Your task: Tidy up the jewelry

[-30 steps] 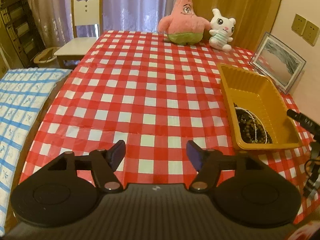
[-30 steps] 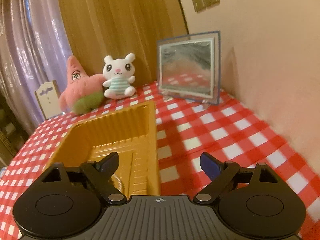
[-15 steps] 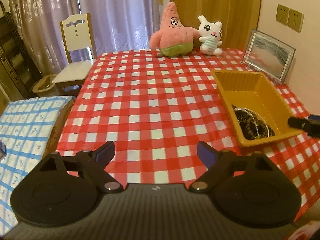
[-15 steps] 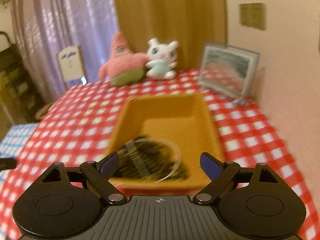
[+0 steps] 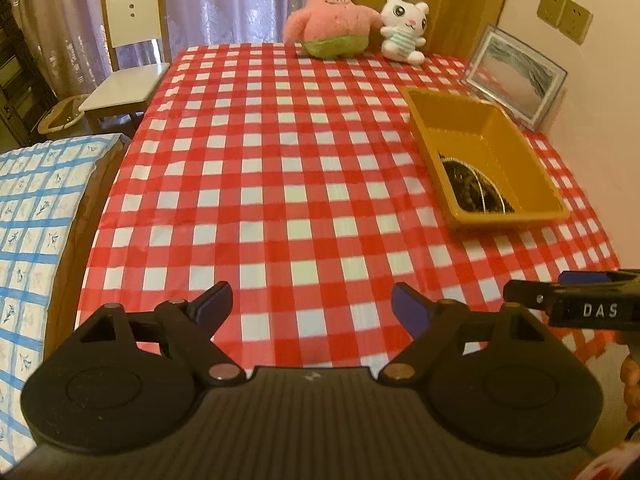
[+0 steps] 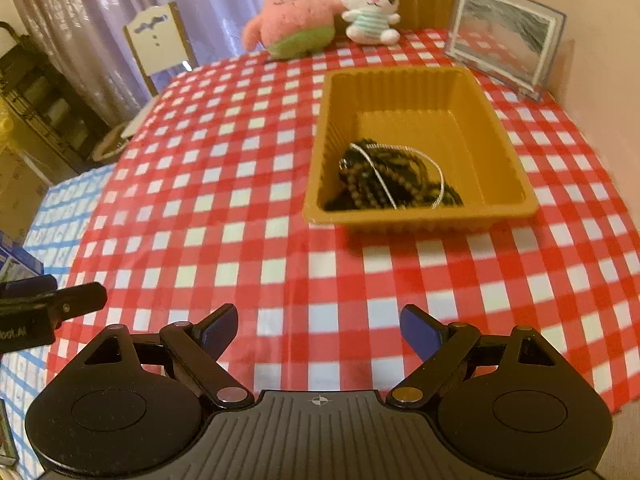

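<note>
Right wrist: right gripper (image 6: 319, 330) fingers wide apart, empty; left gripper (image 5: 312, 306) same.

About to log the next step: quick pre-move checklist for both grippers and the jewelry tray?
1. Left gripper fingers apart, nothing between them: ok.
2. Right gripper fingers apart, nothing between them: ok.
3. Dark bead strands and silver chain inside the orange tray, near its front end: ok.
4. Loose jewelry on the checkered tablecloth: none in view, ok.
5. Strands untangled: cannot tell, they lie piled together.
6. Tray flat on the cloth, apart from the picture frame: ok.
</note>
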A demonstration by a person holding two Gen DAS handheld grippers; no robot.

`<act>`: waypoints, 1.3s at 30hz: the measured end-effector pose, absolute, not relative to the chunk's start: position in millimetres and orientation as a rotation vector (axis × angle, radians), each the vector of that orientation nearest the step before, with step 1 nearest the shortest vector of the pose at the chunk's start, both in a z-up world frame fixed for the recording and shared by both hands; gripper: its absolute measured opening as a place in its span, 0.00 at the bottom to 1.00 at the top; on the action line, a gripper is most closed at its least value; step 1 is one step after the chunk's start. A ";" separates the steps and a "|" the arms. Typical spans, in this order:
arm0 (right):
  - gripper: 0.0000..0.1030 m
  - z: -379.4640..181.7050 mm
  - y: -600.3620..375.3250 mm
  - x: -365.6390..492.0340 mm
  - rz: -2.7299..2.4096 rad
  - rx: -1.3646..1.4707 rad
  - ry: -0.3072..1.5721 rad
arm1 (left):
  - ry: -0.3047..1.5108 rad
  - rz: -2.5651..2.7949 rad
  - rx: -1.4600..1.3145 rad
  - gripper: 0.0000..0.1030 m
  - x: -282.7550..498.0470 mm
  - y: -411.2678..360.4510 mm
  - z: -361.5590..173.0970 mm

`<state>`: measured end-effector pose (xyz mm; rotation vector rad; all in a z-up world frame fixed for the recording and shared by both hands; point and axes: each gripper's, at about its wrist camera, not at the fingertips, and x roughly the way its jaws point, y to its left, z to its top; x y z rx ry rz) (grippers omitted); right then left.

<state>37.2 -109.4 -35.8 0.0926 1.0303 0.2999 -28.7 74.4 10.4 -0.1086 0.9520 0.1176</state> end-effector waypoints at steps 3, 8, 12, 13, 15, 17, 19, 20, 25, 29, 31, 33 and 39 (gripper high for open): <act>0.85 -35.6 -111.1 31.8 0.296 0.096 1.045 | 0.983 0.116 -0.113 0.82 -30.7 73.8 3.5; 0.85 -32.7 -104.3 24.4 0.311 0.074 1.050 | 1.017 0.124 -0.126 0.82 -35.2 76.9 -1.6; 0.85 -32.6 -99.4 23.5 0.329 0.055 1.048 | 1.025 0.112 -0.121 0.82 -36.4 72.7 -1.5; 0.85 -33.2 -98.7 23.6 0.332 0.052 1.048 | 1.027 0.110 -0.119 0.82 -36.5 71.2 -1.7; 0.85 -33.5 -97.5 24.1 0.337 0.044 1.048 | 1.028 0.108 -0.117 0.82 -36.2 68.9 -1.6; 0.85 -33.1 -97.5 24.2 0.338 0.040 1.045 | 1.025 0.108 -0.113 0.82 -35.5 67.8 -0.6; 0.85 -32.8 -98.2 24.3 0.338 0.038 1.042 | 1.023 0.107 -0.111 0.82 -34.4 67.7 0.5; 0.85 -32.5 -98.4 24.3 0.338 0.038 1.041 | 1.022 0.104 -0.110 0.82 -34.1 67.3 1.1; 0.85 -32.3 -99.2 25.2 0.342 0.036 1.042 | 1.019 0.103 -0.107 0.82 -32.4 65.5 1.5; 0.85 -32.6 -99.6 24.9 0.344 0.032 1.038 | 1.021 0.103 -0.108 0.82 -32.0 64.3 1.7; 0.85 -32.7 -99.9 24.5 0.343 0.031 1.037 | 1.019 0.102 -0.107 0.82 -32.0 63.5 1.6; 0.85 -32.6 -100.6 24.4 0.342 0.031 1.035 | 1.018 0.100 -0.104 0.82 -31.7 63.0 1.4; 0.85 -32.1 -100.9 24.7 0.343 0.031 1.035 | 1.017 0.097 -0.103 0.82 -31.6 61.2 1.2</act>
